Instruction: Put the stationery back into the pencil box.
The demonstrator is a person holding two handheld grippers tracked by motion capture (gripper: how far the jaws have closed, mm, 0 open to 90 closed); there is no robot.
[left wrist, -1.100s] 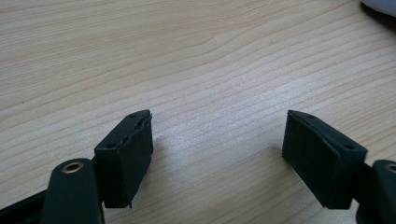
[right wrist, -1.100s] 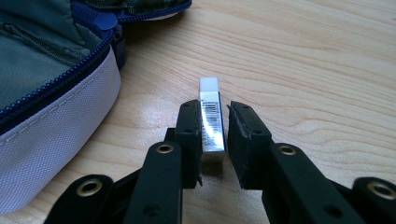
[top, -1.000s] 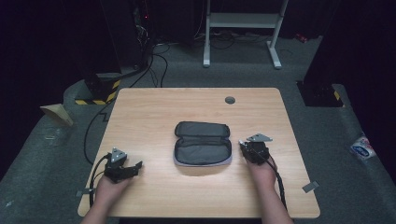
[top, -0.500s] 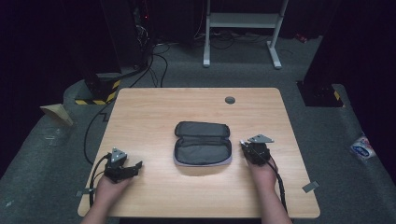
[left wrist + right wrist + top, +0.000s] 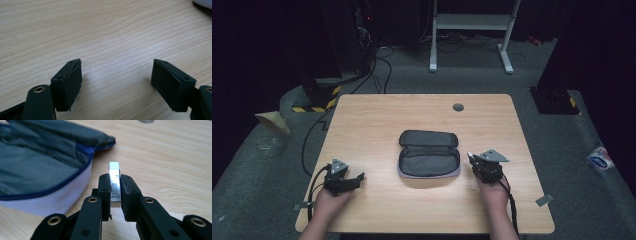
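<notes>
Since the earlier frames, only the right gripper [image 5: 473, 159] has shifted, slightly, staying just off the right end of the pouch; left gripper, pouch and table contents are unchanged.

Wooden table [image 5: 377, 120]: light grain, with a round grey grommet [image 5: 458, 107] near the far edge.

Zip pouch [image 5: 429, 153]: dark grey, lying open at table centre, lid flap folded back toward the far side, grey lining up. The right gripper view shows a blue zip edge and a white outer wall [image 5: 57, 195].

Left gripper [image 5: 357, 178]: resting on the table near the front left corner, well apart from the pouch. Its jaws stand wide apart with nothing between them, only bare wood [image 5: 115, 75].

Right gripper: jaws clamped tight on a small flat white piece [image 5: 115, 182] with printed bar-like markings, held edge-on and sticking out past the pads. Exactly what it is cannot be told. The piece sits just beside the pouch's right end, not touching it.
</notes>
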